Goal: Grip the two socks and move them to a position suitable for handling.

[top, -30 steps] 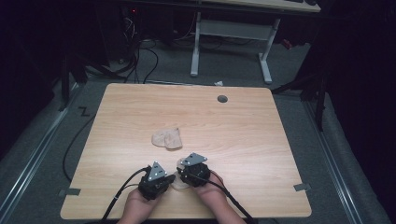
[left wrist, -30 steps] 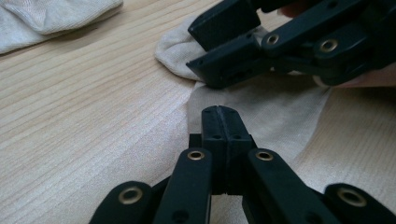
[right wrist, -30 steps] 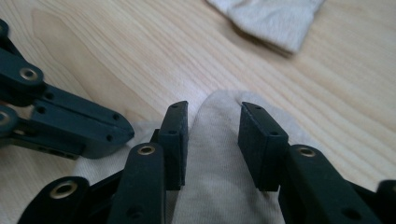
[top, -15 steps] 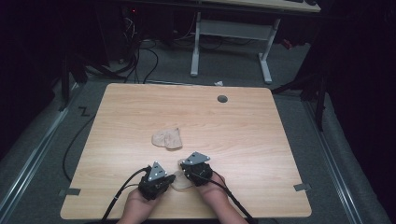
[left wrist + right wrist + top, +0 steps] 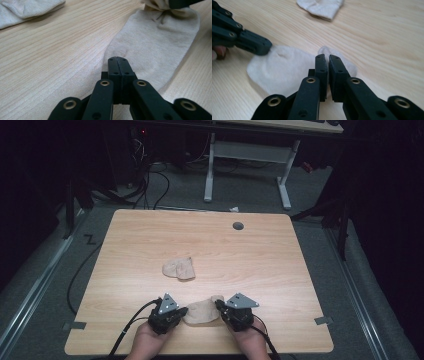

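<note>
Since 1 s ago the 2 grippers have moved apart, and a beige sock (image 5: 201, 311) now lies stretched between them at the near edge of the table (image 5: 280, 265). Left gripper (image 5: 176, 312) pinches one end, jaws pressed together; right gripper (image 5: 220, 307) pinches the bunched other end. Probably flattening it to fold or pair; second sock (image 5: 179, 268) sits apart, mid-table.

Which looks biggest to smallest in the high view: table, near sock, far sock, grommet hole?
1. table
2. near sock, partly hidden by the grippers
3. far sock, folded; close to the near sock, so that order is unsure
4. grommet hole
</note>
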`<state>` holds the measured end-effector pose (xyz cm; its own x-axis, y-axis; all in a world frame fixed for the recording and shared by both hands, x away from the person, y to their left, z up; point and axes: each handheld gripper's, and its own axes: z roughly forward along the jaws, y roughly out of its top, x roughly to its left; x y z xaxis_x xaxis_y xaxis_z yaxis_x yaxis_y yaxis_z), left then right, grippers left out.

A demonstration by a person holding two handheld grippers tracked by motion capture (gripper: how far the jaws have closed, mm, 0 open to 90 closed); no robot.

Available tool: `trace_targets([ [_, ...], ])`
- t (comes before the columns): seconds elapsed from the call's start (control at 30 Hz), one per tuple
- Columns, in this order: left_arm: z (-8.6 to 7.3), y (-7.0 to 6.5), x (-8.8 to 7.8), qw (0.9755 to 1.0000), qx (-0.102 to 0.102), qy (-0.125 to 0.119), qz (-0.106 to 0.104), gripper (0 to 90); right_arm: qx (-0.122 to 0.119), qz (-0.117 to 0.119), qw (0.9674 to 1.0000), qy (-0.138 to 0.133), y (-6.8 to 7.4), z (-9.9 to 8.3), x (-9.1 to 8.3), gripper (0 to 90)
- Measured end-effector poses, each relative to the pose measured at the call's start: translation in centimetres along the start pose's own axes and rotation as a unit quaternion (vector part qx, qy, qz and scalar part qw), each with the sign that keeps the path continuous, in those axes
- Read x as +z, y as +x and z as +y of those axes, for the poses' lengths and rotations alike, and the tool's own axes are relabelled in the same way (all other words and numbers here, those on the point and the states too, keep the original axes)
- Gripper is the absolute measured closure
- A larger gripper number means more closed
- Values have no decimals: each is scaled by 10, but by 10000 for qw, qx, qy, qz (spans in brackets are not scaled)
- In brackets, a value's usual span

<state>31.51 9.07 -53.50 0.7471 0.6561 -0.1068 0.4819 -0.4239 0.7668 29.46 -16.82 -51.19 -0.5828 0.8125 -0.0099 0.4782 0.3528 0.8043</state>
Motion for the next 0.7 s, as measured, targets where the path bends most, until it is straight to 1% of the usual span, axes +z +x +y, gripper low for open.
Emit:
trace_targets([
  [0.03, 0, 0, 0, 10000, 1, 0, -2, 900, 0, 0, 10000, 0, 0, 0, 0, 863],
  [0.13, 0, 0, 0, 10000, 13, 3, 7, 900, 105, -68, 9999, 42, -7, -12, -6, 859],
  [0.3, 0, 0, 0, 10000, 17, 5, 10, 900, 215, -111, 9997, 67, -11, -20, -9, 833],
  [0.4, 0, -1, 0, 10000, 18, 5, 13, 900, 235, -139, 9996, 55, -14, -21, -11, 826],
  [0.57, 0, 0, 0, 10000, 17, 6, 9, 900, 379, -178, 9991, 2, -22, -24, -18, 803],
  [0.7, 0, 0, 0, 10000, 16, 6, 8, 900, 395, -178, 9991, -41, -24, -24, -20, 802],
])
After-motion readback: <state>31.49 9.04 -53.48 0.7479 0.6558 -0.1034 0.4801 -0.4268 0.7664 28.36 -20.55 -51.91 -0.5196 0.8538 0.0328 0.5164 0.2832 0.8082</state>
